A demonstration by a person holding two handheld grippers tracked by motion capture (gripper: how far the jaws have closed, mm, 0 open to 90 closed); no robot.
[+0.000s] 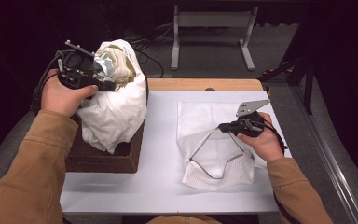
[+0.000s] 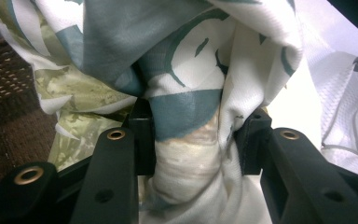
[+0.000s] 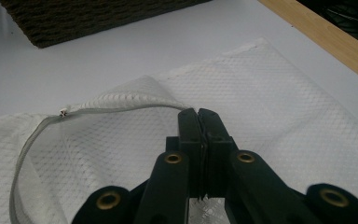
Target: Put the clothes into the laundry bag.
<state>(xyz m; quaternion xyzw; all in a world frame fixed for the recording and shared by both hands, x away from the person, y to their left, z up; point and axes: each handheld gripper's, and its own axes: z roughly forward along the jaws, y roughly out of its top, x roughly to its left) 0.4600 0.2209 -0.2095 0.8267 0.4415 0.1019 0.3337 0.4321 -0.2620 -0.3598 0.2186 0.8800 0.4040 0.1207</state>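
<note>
My left gripper [image 1: 106, 86] pinches the patterned cloth [image 1: 114, 100] above the basket [image 1: 116, 156] at the table's left edge; my right gripper [image 1: 223, 127], pressed together on the mesh bag's [image 1: 214, 140] rim, keeps its mouth open.

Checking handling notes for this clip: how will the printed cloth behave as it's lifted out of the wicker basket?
Probably floppy: the printed cloth sags in folds below the left tongs, which pinch a bunched handful. It likely weighs little for its bulk, since one pinch carries it. It may drag on the wicker basket, as its lower folds hang against the rim.

Dark room beyond a white-topped table [image 1: 163, 140] with wooden far edge; grey floor [image 1: 214, 46], pale metal stand [image 1: 212, 21].
</note>
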